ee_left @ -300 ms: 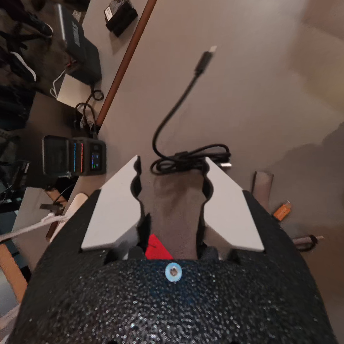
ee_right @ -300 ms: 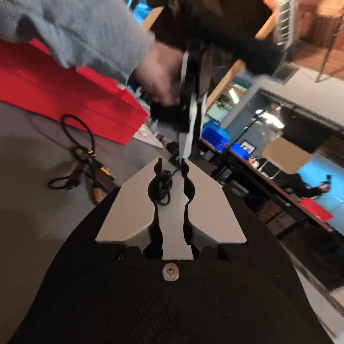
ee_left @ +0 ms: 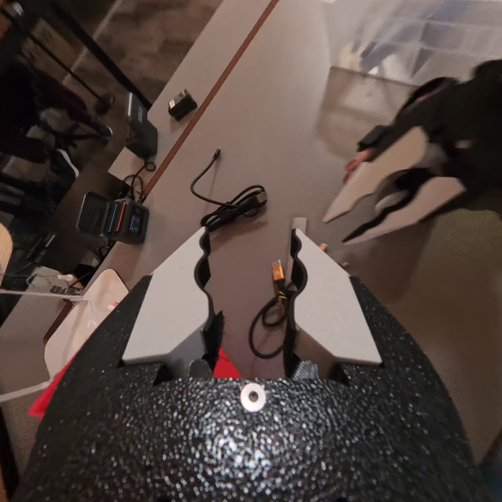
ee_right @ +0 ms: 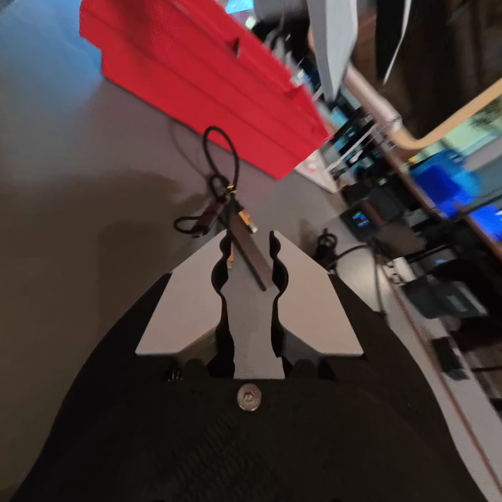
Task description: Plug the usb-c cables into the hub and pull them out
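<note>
My left gripper (ee_left: 250, 233) is open and empty above the grey table. An orange-plug cable (ee_left: 278, 273) lies under its gap, by the right finger. The grey hub (ee_left: 299, 223) peeks out past the right fingertip. A coiled black cable (ee_left: 233, 205) lies ahead, one plug (ee_left: 217, 153) stretched far out. My right gripper (ee_left: 380, 206) shows blurred at the right. In the right wrist view my right gripper (ee_right: 249, 235) is open and empty. The slim dark hub (ee_right: 248, 258) lies on the table in line with its gap, with orange-plug (ee_right: 246, 216) and brown-plug (ee_right: 207, 217) cables just beyond.
A red box (ee_right: 203, 76) stands behind the cables. A small device with a lit screen (ee_left: 114, 220), a black box (ee_left: 141, 127) and a black battery pack (ee_left: 182, 104) sit past the table's brown edge (ee_left: 217, 87) on the left. A white object (ee_left: 89, 307) lies at the lower left. From my right tips it is roughly 7 centimetres to the slim dark hub (ee_right: 248, 258); from my left, 15 centimetres.
My left gripper has drawn back from the black cable, so the orange-plug cable and right gripper now show. The right view has swung onto the hub; the hand has left its centre.
</note>
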A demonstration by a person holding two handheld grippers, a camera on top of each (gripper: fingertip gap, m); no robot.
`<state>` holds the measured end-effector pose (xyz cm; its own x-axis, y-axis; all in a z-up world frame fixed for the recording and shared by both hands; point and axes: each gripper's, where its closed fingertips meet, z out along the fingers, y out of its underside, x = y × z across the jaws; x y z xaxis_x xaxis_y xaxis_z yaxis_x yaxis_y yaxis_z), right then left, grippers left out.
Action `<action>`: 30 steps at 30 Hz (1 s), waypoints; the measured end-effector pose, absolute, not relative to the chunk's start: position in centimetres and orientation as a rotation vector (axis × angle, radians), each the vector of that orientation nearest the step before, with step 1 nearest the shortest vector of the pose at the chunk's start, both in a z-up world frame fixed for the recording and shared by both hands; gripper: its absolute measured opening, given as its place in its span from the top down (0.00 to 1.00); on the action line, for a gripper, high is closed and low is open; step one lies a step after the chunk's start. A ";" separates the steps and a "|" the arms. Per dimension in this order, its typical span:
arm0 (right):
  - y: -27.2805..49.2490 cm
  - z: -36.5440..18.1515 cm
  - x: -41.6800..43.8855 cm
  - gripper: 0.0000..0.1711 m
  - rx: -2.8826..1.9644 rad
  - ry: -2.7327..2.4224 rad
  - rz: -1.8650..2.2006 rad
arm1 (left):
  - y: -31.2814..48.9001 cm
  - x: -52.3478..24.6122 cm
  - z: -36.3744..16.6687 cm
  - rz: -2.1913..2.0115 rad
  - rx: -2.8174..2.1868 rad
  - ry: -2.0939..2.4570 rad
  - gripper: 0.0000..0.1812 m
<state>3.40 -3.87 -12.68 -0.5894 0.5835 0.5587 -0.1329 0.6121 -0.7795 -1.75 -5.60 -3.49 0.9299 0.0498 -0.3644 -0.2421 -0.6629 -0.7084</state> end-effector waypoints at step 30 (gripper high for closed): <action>-1.5 -16.5 -2.2 0.88 -0.147 -2.945 0.089 | -12.9 2.2 -6.0 0.289 -1.984 -0.036 0.88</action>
